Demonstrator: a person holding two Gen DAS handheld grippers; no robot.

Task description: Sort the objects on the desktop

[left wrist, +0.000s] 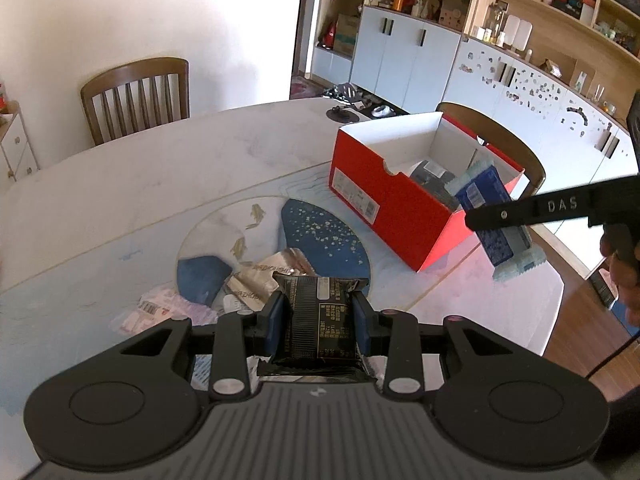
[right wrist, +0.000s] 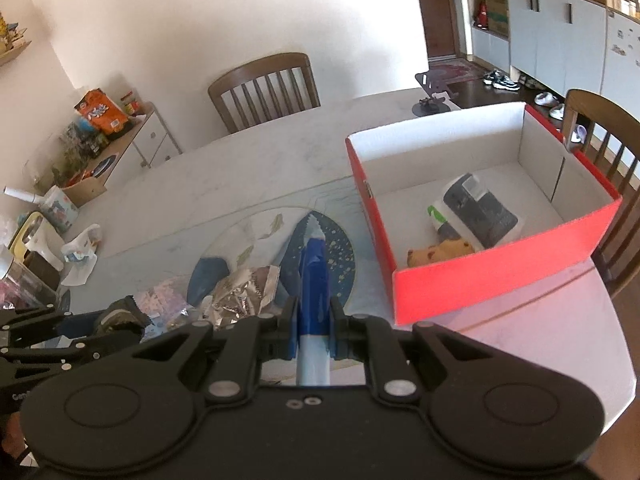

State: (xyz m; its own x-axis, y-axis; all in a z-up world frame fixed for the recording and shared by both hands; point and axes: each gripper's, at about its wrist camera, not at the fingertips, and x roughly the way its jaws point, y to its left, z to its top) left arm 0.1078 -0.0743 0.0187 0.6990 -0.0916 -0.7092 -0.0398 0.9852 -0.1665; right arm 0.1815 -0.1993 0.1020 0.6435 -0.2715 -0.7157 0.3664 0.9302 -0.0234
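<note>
My left gripper [left wrist: 319, 312] is shut on a black snack packet [left wrist: 320, 320] and holds it above the table. My right gripper [right wrist: 314, 320] is shut on a blue and pale-blue packet [right wrist: 314, 280], seen edge-on; in the left wrist view that packet [left wrist: 496, 216] hangs beside the near corner of the red shoebox [left wrist: 384, 204]. The open red box [right wrist: 500, 276] holds a grey-and-white packet [right wrist: 476, 212] and a small yellow-brown item [right wrist: 440, 252]. A crumpled silver wrapper [right wrist: 244, 292] and a pink packet [left wrist: 160, 312] lie on the table under the grippers.
The marble table [left wrist: 120, 200] has a round blue fish-pattern inset [left wrist: 320, 232]. Wooden chairs stand at the far side [left wrist: 136, 96] and behind the box [right wrist: 600, 128]. A small black stand [right wrist: 432, 100] sits at the far table edge. A cluttered side cabinet [right wrist: 100, 140] is at left.
</note>
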